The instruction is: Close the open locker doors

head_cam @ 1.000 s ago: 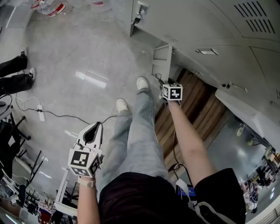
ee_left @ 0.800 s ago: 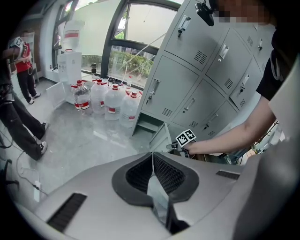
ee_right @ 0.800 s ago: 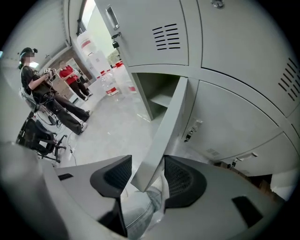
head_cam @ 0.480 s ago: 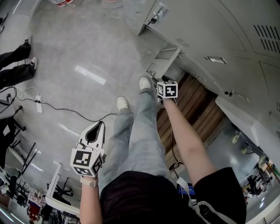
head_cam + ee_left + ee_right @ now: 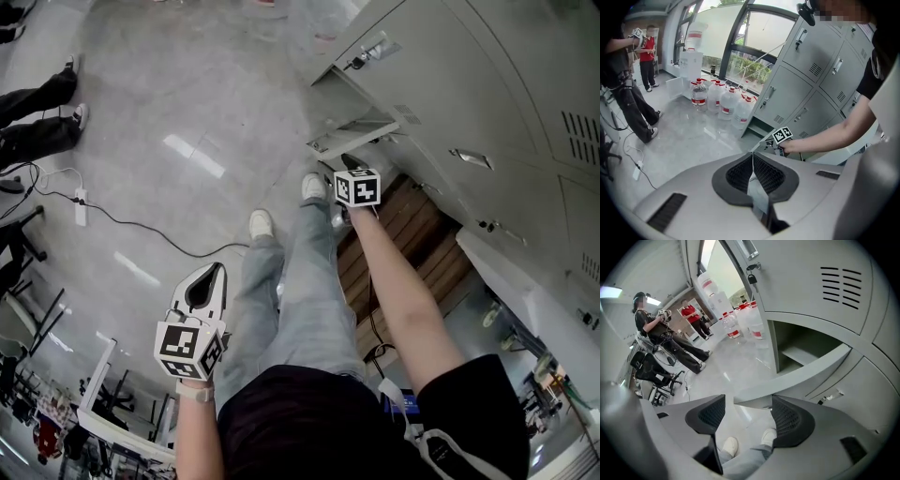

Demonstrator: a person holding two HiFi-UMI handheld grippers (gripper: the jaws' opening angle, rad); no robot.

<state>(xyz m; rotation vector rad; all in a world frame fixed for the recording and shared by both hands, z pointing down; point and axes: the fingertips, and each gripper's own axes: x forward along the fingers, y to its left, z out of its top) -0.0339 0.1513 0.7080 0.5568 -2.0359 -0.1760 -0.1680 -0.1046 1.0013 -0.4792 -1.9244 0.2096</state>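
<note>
Room: pale grey polished floor, big and open, window wall and water bottles at the far end.
Lockers: tall grey metal locker bank on your right, vented doors, most of them shut.
Task thing: grey metal locker door on a low compartment, swung out over the floor just ahead of your feet and not yet closed.
Right gripper: spread wide, and its jaws have just been opening. The door's free edge sits in the gap, not pinched.
Left gripper: pads pressed together on nothing, hanging by your left leg, well away from the lockers.
Step, my read: push, don't grab. Lay one pad flat on the door's outer face near the free edge, swing it square into the frame, and press until it seats.
Watch: keep the jaws out of the closing gap.
Hidden: can't tell if a pad touches the door. The marker cube covers the right jaws in the head view. Latch and hinge aren't visible. A keyed grey door further on looks open too, but it's cut off.
</note>
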